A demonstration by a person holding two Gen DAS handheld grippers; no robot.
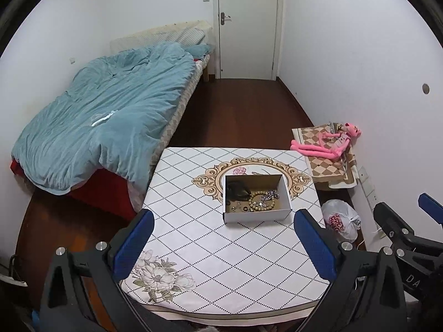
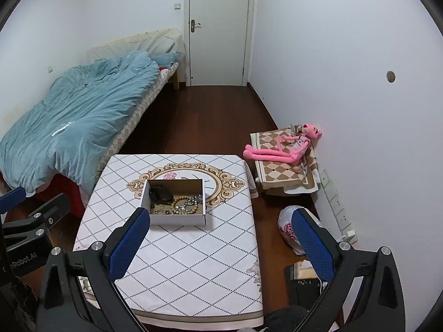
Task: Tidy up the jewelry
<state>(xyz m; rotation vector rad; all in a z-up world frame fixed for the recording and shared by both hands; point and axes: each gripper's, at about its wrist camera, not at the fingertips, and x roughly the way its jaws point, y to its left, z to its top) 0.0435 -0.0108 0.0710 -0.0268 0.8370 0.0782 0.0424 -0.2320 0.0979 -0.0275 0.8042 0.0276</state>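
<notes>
An open white cardboard box [image 1: 257, 215] [image 2: 177, 219] stands on the table [image 1: 193, 249] [image 2: 188, 262] near its far middle. Inside lie a wooden bead bracelet [image 1: 261, 200] [image 2: 184, 206], a sparkly silver piece [image 1: 270, 194] [image 2: 193, 200], a dark item [image 1: 236, 189] [image 2: 160, 193] and small bits. My left gripper [image 1: 223, 240] is open and empty, held high above the table's near part. My right gripper [image 2: 221, 239] is open and empty, above the table's right edge. The right gripper shows in the left wrist view [image 1: 409, 221]; the left gripper shows in the right wrist view [image 2: 30, 207].
A bed with a blue duvet [image 1: 105, 116] [image 2: 72, 116] stands left of the table. A pink plush toy [image 1: 329, 144] [image 2: 288, 146] lies on a checkered cloth by the right wall. A white plastic bag [image 1: 340, 218] [image 2: 288, 227] sits on the floor. A closed door [image 1: 247, 25] is at the back.
</notes>
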